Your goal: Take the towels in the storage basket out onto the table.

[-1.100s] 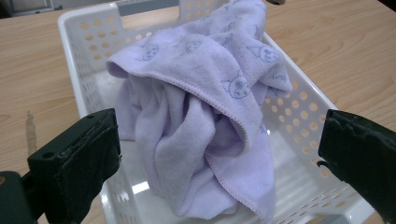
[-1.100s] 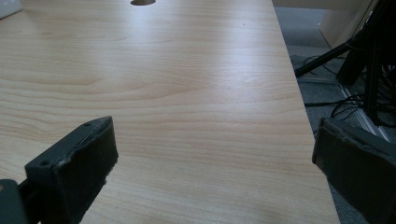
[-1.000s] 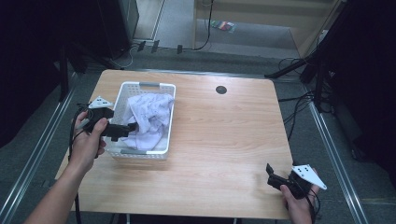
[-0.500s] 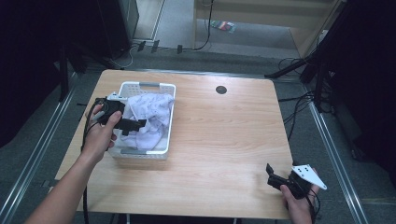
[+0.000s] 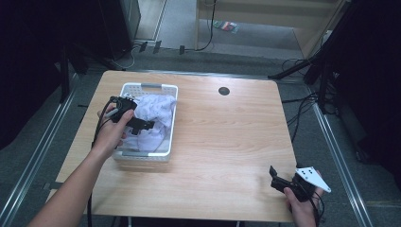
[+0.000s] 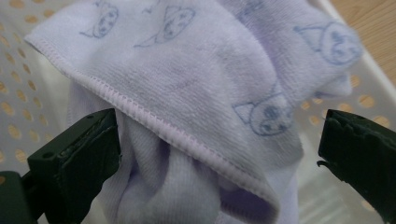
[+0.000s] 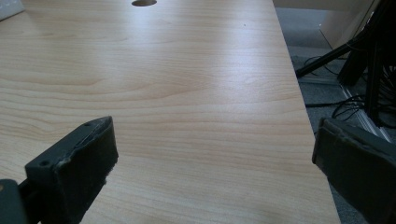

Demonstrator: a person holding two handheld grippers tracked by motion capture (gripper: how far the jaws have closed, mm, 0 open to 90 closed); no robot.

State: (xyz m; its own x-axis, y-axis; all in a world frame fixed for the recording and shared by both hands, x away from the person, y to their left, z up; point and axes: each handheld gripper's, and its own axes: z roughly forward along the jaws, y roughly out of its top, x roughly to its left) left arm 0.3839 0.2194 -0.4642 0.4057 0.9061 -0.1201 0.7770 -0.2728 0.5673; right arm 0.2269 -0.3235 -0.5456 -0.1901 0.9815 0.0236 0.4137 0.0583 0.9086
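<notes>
Towel [image 6: 196, 93], pale lilac terry with printed cat faces, sits bunched in white perforated basket [image 5: 150, 88] at left-rear of tabletop [image 5: 227, 142]. Left claw [image 5: 142, 125] is down inside the basket over the cloth, jaws wide apart; in the left gripper view the stitched hem runs diagonally between them and a hanging fold lies near the left jaw, nothing pinched yet. Right claw [image 5: 274, 177] hovers low at the near right corner of the tabletop, jaws apart, nothing between them, well apart from the basket. Grommet hole [image 5: 224, 91] sits at the rear middle of the tabletop, bare wood elsewhere.

Step in hand, as judged: closing on the towel to lift it out.

Risks:
- Jaws straddle a thick bunch; closing here may catch several layers, so the towel comes up as a wad rather than by one edge.
- Hem sits off-centre toward the left jaw; a shallow bite on the hem alone could slip out on lift, terry being soft and loose.
- Basket looks light; if cloth snags on the perforated wall, or a jaw tip catches the wall, the basket may lift or slide with the towel, since the right claw is too far off to hold it down.
- Cannot tell how deep the jaw tips are relative to the basket floor.
</notes>
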